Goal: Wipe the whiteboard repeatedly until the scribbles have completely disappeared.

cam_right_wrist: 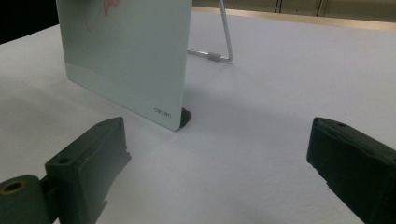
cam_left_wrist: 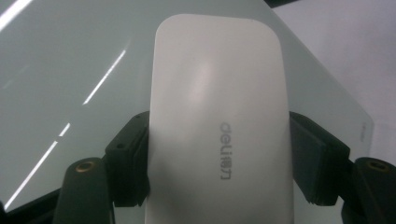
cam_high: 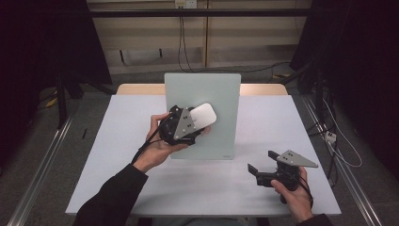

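We hold the white eraser (cam_left_wrist: 217, 140) clamped by its long sides in the left gripper (cam_high: 188, 125), flat against the face of the glass board (cam_high: 202, 89), near its middle. We judge wiping goes best with even pressure. The right gripper (cam_high: 261, 162) waits wide open, empty, beyond the board's lower right corner.

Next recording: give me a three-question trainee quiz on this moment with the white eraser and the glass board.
1. True or false: the left gripper is shut on the white eraser.
2. Where does the right gripper hang? A) over the glass board B) low over the table, right of the board C) off the table
3. Fill in: the right gripper's jaws stand ____.

Key: 1 true, a jaw presses each long side. 2 B. 3 open, with nothing between them.
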Tool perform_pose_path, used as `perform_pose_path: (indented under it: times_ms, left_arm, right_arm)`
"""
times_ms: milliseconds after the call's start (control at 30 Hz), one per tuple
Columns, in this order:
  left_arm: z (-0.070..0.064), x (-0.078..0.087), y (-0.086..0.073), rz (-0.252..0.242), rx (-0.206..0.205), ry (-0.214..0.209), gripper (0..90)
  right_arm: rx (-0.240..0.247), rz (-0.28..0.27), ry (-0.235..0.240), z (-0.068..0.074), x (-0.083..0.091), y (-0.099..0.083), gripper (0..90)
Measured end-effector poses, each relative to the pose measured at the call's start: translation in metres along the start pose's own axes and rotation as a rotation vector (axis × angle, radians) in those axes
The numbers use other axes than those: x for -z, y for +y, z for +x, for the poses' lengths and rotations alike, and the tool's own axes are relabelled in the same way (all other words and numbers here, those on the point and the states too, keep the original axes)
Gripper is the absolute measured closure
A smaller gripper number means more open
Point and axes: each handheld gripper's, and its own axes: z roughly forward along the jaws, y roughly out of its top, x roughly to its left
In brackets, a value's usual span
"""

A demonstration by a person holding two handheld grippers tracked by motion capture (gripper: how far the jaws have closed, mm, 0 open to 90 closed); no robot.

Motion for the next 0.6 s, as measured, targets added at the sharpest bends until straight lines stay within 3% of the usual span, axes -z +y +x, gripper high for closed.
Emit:
perform_pose_path:
  times_ms: [300,433,600]
  left_arm:
    - [-0.032,-0.014,-0.012,0.057,-0.057,-0.092,30.7]
    - [-0.031,-0.014,-0.01,0.062,-0.052,-0.099,30.7]
    - [-0.021,-0.01,-0.006,0.04,-0.028,-0.07,30.8]
  right_arm:
    - [0.004,-0.001,0.001,0.0,0.0,0.0,4.8]
    - [0.004,-0.001,0.001,0.0,-0.001,0.0,4.8]
    - [0.001,-0.001,0.002,0.0,-0.001,0.0,4.9]
